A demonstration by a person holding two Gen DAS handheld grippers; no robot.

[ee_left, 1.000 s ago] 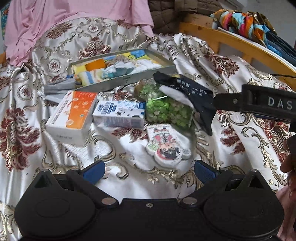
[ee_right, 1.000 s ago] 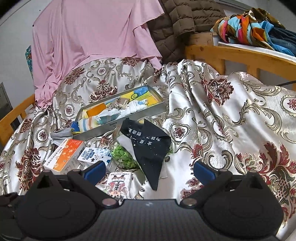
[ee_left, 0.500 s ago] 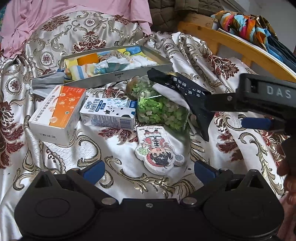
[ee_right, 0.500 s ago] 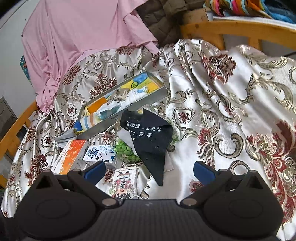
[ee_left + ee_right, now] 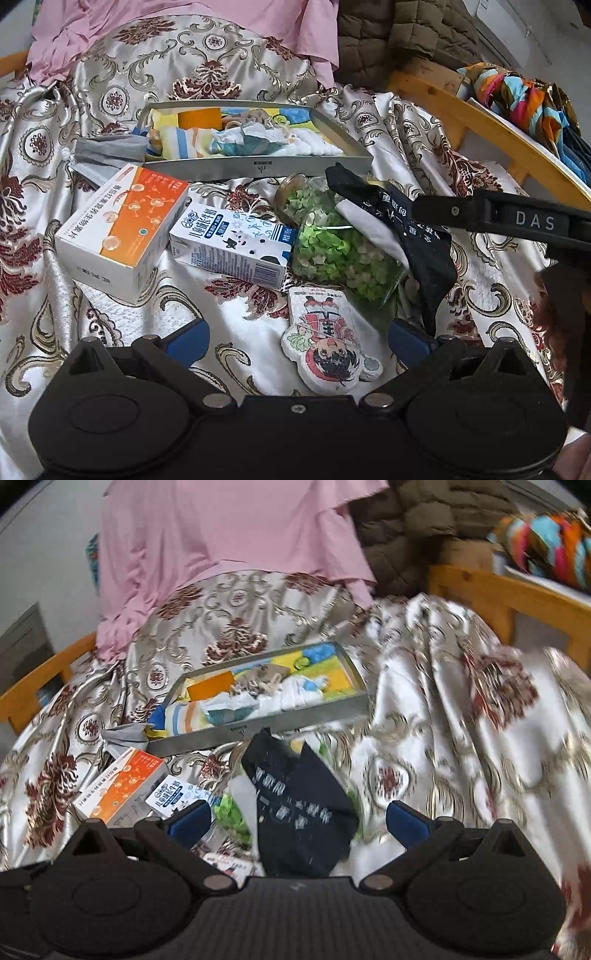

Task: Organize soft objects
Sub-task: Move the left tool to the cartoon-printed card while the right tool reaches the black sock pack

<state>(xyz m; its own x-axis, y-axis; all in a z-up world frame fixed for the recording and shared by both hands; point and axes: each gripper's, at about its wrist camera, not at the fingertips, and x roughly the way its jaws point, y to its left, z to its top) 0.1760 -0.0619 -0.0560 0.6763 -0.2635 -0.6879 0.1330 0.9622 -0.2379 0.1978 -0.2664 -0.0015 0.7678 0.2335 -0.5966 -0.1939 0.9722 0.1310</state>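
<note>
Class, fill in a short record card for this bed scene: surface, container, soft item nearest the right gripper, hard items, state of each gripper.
Surface: patterned satin bedspread
Container: grey tray holding folded cloths
Soft item: black printed cloth draped over jar of green pieces
Hard items: orange-and-white box, milk carton
Left gripper: open, holding nothing
Right gripper: open, over black cloth

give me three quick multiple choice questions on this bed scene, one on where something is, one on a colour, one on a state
1. Where is the black cloth?
A. draped over the jar of green bits
B. inside the metal tray
C. under the milk carton

2. What colour marks the medicine box top?
A. purple
B. orange
C. green

3. How are the left gripper jaws?
A. shut on the cloth
B. shut on the carton
C. open, empty

Answers: A, cloth lies across the jar; B, an orange panel shows; C, blue fingertips stand wide apart.
</note>
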